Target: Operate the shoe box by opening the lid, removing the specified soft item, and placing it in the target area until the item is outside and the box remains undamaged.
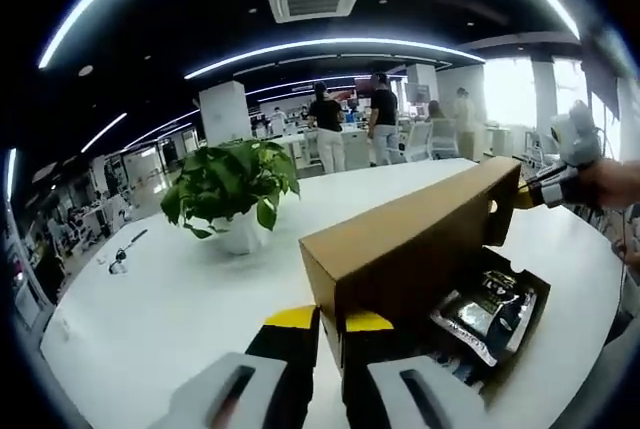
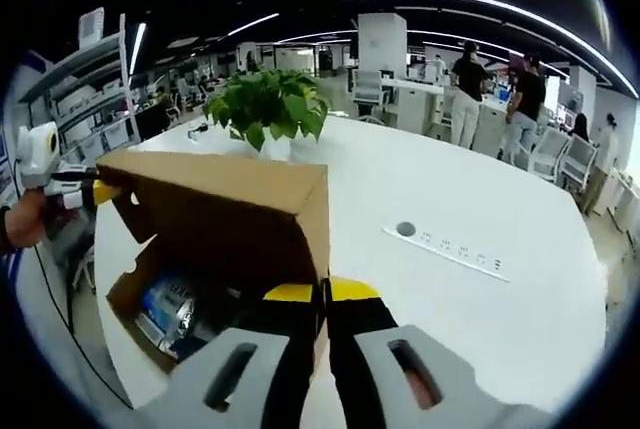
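**Already open: lid up, soft item not yet out**

Already we had the lid [image 1: 410,239] of the shoe box [image 2: 135,304] raised on edge, each of our 2 grippers pinching one of its ends. Our left gripper [image 1: 320,324] was clamped on the lid's near corner in the left gripper view, jaws closed on the cardboard; our right gripper [image 2: 325,294] gripped the opposite corner the same way in the right gripper view. The box sat at the desk's [image 2: 470,199] near edge, well apart from the potted plant [image 1: 232,189] towards the far side. Inside lay a glossy packet [image 1: 490,311], plainly not taken out. We judged step 1 done and the cardboard unharmed; lifting the soft item out and setting it down in the target area remained, and 1 gripper would have to let go first.
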A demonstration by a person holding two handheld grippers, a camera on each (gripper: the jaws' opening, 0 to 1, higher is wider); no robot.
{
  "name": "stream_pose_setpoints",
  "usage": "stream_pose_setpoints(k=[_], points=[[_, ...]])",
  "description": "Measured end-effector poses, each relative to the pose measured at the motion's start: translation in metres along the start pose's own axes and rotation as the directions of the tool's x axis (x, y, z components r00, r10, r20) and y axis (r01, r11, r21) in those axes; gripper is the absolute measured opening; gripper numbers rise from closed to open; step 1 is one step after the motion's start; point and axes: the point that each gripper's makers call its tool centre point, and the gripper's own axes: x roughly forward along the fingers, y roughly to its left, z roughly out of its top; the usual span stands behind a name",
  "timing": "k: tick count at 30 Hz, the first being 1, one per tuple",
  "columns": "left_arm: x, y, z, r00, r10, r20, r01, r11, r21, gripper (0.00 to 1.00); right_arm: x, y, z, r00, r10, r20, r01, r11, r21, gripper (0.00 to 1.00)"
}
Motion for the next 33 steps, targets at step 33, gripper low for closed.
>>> stream_pose_setpoints(k=[33], points=[[0.031,-0.005,-0.067,0.987,-0.025,-0.157,0.019,0.999,-0.044,0.03,0.045,-0.013,-0.037,0.990,0.062,-0.123,-0.057,0.997,0.046,0.01]])
